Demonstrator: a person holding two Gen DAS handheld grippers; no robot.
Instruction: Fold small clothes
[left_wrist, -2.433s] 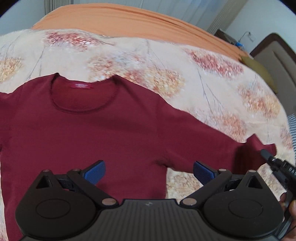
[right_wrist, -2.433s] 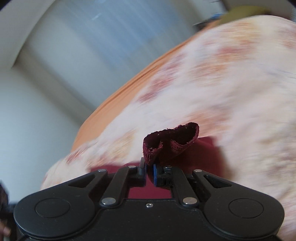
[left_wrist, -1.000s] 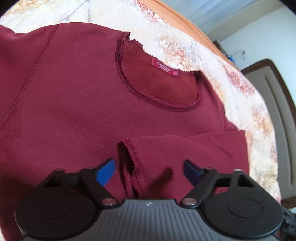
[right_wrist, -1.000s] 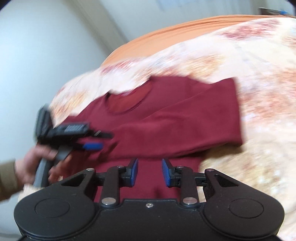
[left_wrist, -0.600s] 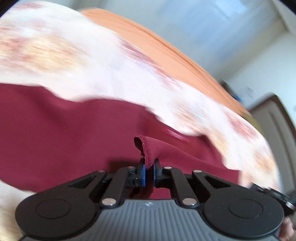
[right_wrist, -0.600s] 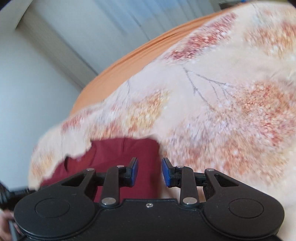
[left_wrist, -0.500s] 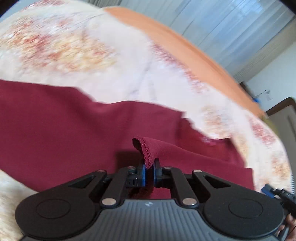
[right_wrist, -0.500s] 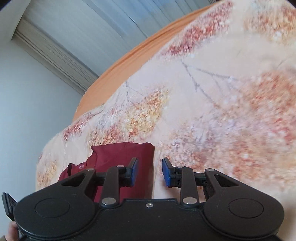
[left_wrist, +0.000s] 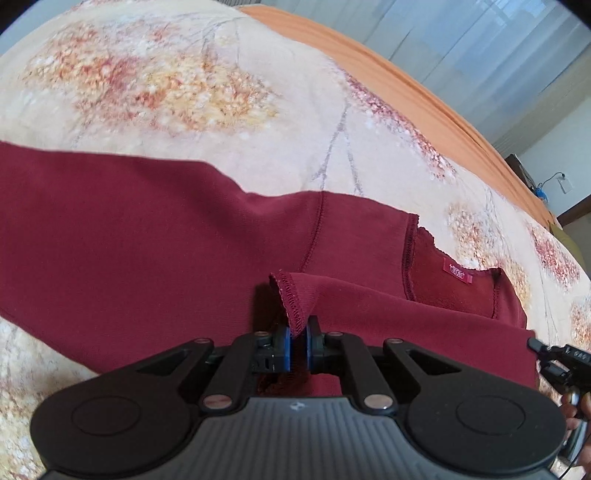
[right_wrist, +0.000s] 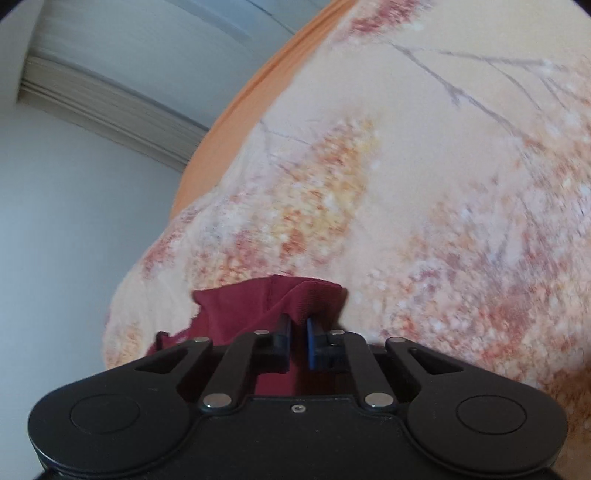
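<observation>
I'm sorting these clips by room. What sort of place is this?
Most likely a bedroom: the maroon sweater lies on a wide bed with a floral blanket over an orange sheet, with curtains behind.

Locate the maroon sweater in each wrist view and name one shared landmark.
Left wrist: sweater spans the middle, its cuff pinched in the left gripper.
Right wrist: low centre, a fold in the right gripper.
Shared landmark: floral blanket.

I see a small red neck label (left_wrist: 457, 273) inside the maroon sweater's (left_wrist: 147, 240) collar; its print is too small to read.
</observation>
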